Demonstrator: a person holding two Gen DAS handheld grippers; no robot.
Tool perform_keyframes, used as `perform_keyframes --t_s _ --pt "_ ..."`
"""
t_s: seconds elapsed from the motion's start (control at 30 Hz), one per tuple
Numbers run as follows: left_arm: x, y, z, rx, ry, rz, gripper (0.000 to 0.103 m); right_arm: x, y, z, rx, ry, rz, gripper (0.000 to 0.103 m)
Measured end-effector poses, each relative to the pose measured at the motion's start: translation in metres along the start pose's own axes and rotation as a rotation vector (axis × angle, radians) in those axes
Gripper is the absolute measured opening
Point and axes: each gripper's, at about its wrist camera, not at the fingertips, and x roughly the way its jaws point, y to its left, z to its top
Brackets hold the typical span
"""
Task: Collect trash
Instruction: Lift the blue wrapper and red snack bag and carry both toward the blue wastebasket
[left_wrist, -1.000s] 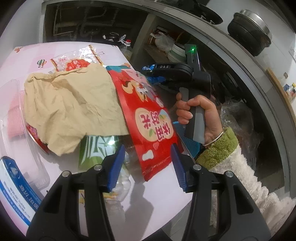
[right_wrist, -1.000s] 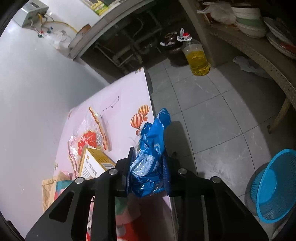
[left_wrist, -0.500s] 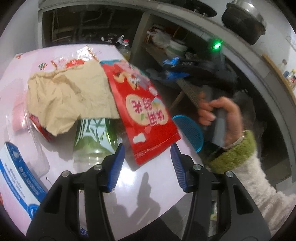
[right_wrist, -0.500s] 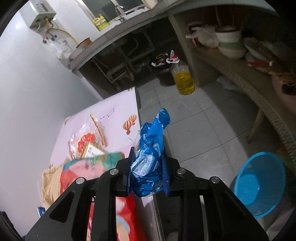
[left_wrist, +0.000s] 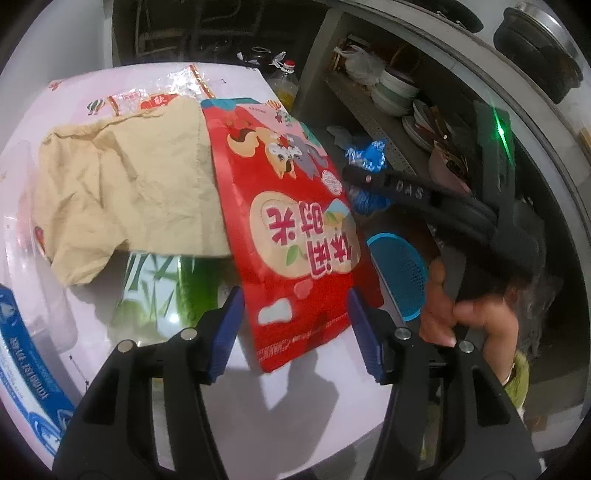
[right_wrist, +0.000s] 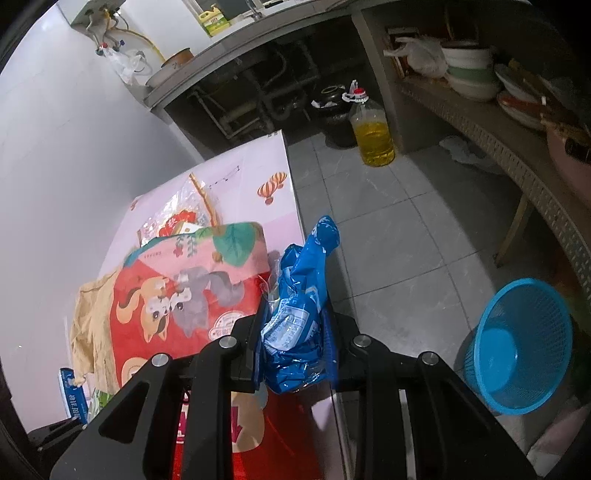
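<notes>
On the pink printed tabletop (left_wrist: 229, 81), going left to right in the left wrist view: a blue-and-white carton (left_wrist: 26, 369) at the edge, a crumpled beige paper sheet (left_wrist: 122, 184), a green bamboo-print packet (left_wrist: 159, 291) partly under it, then a glossy red snack bag with cartoon squirrels (left_wrist: 295, 236). The red bag's long axis runs from the far side of the tabletop toward the camera, its sealed bottom edge nearest and its teal-and-pink top pointing away.

The left tool (left_wrist: 295, 332) has just been opening its jaws; they stand wide, the 2 blue pads on either side of the bag's near end without pressing it.

Further right, a hand (left_wrist: 469, 306) holds the right tool's handle, and a round blue mesh basket (left_wrist: 399, 277) shows beyond the tabletop edge.

In the right wrist view the right tool (right_wrist: 295, 343) is clamped narrow on a crumpled blue plastic wrapper with white print (right_wrist: 299, 317), whose long axis stands up and away from the jaws, its twisted tip highest, over the tabletop's right edge. Only this view shows the grey tiled floor (right_wrist: 399, 236), a bottle of yellow oil (right_wrist: 373, 136) and the basket standing on the floor at the right.
</notes>
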Motion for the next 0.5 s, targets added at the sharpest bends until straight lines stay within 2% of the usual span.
perform_keyframes --t_s 0.13,0.27,0.4,0.5 --pt "0.001 -0.004 0.003 -0.009 -0.012 -0.086 0.055 -0.001 -0.007 -0.005 0.039 0.004 0.043 0.025" --pt "0.001 -0.009 0.003 -0.008 -0.036 -0.125 0.055 -0.001 -0.012 -0.011 0.085 0.002 0.092 0.025" --pt "0.006 -0.011 0.006 -0.027 -0.046 -0.121 0.054 -0.002 -0.016 -0.019 0.128 0.003 0.130 0.025" --pt "0.010 -0.012 0.007 -0.030 -0.044 -0.066 0.053 -0.002 -0.021 -0.025 0.157 0.004 0.142 0.025"
